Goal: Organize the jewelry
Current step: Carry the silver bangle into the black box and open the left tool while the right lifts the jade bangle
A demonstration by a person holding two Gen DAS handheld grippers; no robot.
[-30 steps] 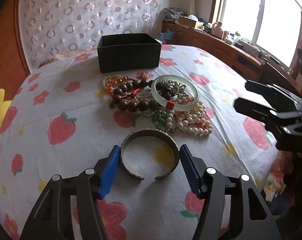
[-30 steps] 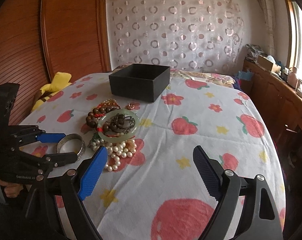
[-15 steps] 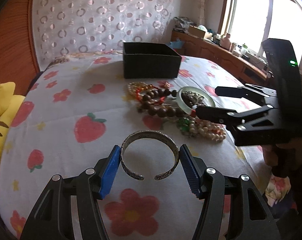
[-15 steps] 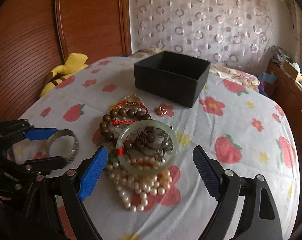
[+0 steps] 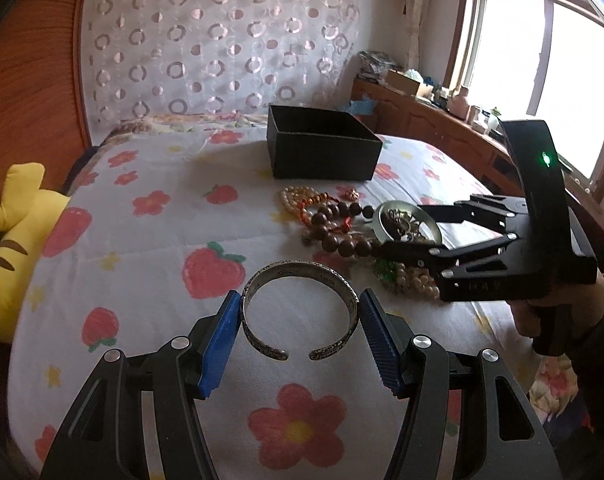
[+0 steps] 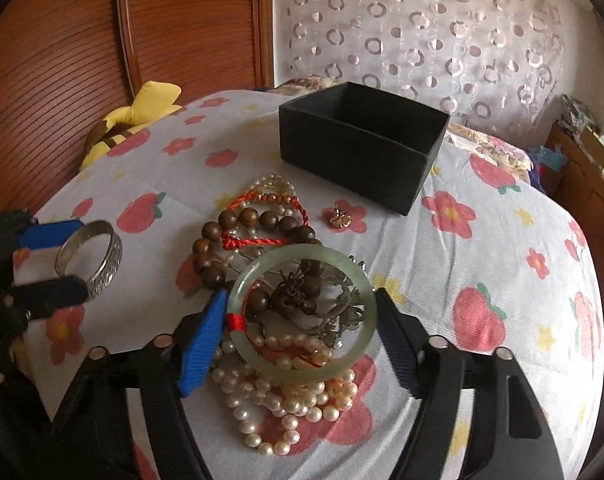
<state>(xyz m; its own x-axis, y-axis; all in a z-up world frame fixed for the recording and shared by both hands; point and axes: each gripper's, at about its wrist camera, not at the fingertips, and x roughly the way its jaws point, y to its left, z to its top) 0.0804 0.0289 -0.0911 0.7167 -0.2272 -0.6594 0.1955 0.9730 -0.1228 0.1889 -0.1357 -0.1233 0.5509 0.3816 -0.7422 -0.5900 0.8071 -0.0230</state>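
Jewelry, the silver cuff point(image 5: 300, 312) first: it sits between the blue fingers point(image 5: 218, 346) of the left gripper point(image 5: 300, 338), both pads pressed to its sides, open ends toward the camera. Over the last second the cuff has kept its place between those pads while the bed point(image 5: 150, 240) beneath has dropped away and the view has swung toward the black box point(image 5: 323, 154); I judge the cuff is lifted and ready to be carried there.

The right gripper point(image 6: 300, 338) has come in from well apart and now straddles the jade bangle point(image 6: 302, 314), its fingers point(image 6: 200, 344) spread about as wide as the bangle. The left pad looks close to the rim; whether either pad touches I cannot tell, so it has hold of nothing yet. The bangle lies on top of the pile, over the pearl strand point(image 6: 286, 404), the wooden beads point(image 6: 238, 240) and a dark metal brooch point(image 6: 302, 294), with red cord point(image 6: 258, 240) running under it, so closing here could snag neighbours.

The box stands open-topped beyond the pile, near the far side of the bed, with bare quilt on both flanks. A small gold charm point(image 6: 339, 216) lies alone between pile and box. The two grippers are near each other, so their paths to the box may cross.
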